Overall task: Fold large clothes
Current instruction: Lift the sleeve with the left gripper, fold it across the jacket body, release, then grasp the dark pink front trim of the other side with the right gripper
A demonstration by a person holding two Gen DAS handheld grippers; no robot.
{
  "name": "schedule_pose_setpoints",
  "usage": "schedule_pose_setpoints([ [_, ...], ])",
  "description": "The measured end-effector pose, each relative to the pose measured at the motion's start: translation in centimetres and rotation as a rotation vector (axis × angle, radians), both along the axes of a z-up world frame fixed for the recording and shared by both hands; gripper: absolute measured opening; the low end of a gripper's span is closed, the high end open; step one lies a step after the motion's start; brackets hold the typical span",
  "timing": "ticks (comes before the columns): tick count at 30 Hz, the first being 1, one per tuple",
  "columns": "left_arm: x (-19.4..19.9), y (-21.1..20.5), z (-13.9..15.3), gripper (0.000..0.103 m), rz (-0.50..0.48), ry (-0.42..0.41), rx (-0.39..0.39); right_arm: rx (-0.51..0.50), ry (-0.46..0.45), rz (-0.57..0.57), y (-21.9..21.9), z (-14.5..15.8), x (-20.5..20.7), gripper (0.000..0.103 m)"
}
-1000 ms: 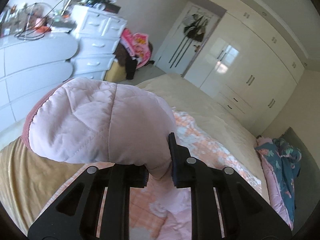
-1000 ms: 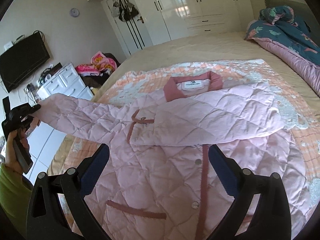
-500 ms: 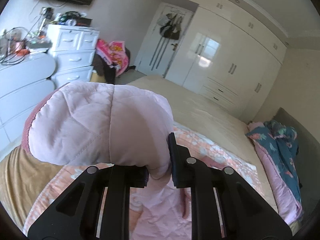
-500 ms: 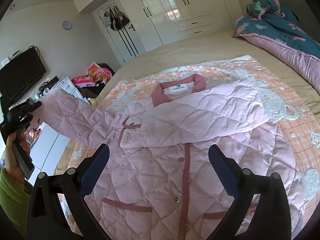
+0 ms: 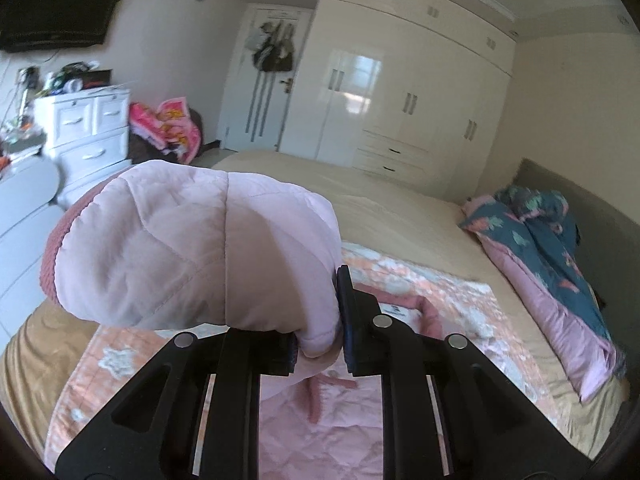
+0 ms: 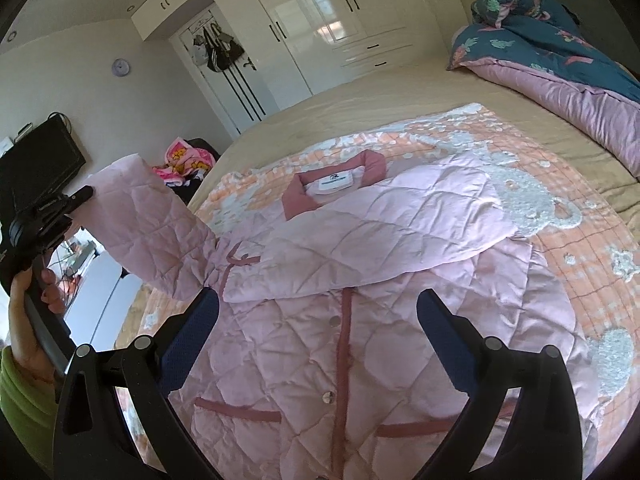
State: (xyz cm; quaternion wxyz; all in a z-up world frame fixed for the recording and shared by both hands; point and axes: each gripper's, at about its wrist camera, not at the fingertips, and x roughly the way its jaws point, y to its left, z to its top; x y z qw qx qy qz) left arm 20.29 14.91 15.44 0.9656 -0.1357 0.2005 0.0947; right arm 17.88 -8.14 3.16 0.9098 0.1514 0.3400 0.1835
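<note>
A pink quilted jacket (image 6: 360,300) lies front-up on a blanket on the bed (image 6: 360,108), collar at the far side. One sleeve (image 6: 380,232) is folded across its chest. My left gripper (image 5: 318,344) is shut on the other sleeve (image 5: 180,248), whose cuff end fills the left wrist view. The right wrist view shows that sleeve (image 6: 148,232) lifted up off the bed at the jacket's left side, with the left gripper (image 6: 64,204) holding its end. My right gripper (image 6: 318,320) is open and empty, above the jacket's lower front.
A folded teal and pink quilt (image 6: 560,52) lies at the head of the bed. White wardrobes (image 6: 320,32) and a door stand beyond. A white dresser (image 5: 88,128), a clothes pile (image 5: 168,128) and a wall TV (image 5: 56,4) are at the left.
The left gripper has raised the sleeve and carried it in toward the jacket body. The right gripper has drifted a little closer over the jacket, still open.
</note>
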Motion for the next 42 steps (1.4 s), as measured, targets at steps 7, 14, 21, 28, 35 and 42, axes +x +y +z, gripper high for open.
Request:
schedule_pose_setpoints([
  [7, 2.5, -4.9, -1.1, 0.009, -0.096, 0.052, 0.077, 0.016, 0.012, -0.020, -2.1, -0.3, 0.1, 0.099],
  [14, 4.5, -10.1, -3.5, 0.009, -0.200, 0.104, 0.147, 0.030, 0.027, -0.060, -4.7, -0.8, 0.5, 0.099],
  [21, 6.3, -16.1, -8.6, 0.009, -0.373, 0.222, 0.261, 0.049, 0.061, -0.123, -7.8, -2.1, 1.3, 0.099],
  [28, 6.7, -20.4, -13.2, 0.010, -0.459, 0.299, 0.315, 0.061, 0.079, -0.188, -11.0, -3.0, 1.7, 0.099],
  [35, 7.1, -22.5, -16.4, 0.012, -0.490, 0.372, 0.323, 0.077, 0.109, -0.239, -13.6, -4.1, 1.9, 0.099],
  [42, 6.4, -23.9, -19.4, 0.026, -0.501, 0.456, 0.384, 0.084, 0.124, -0.259, -14.5, -4.5, 2.1, 0.099],
])
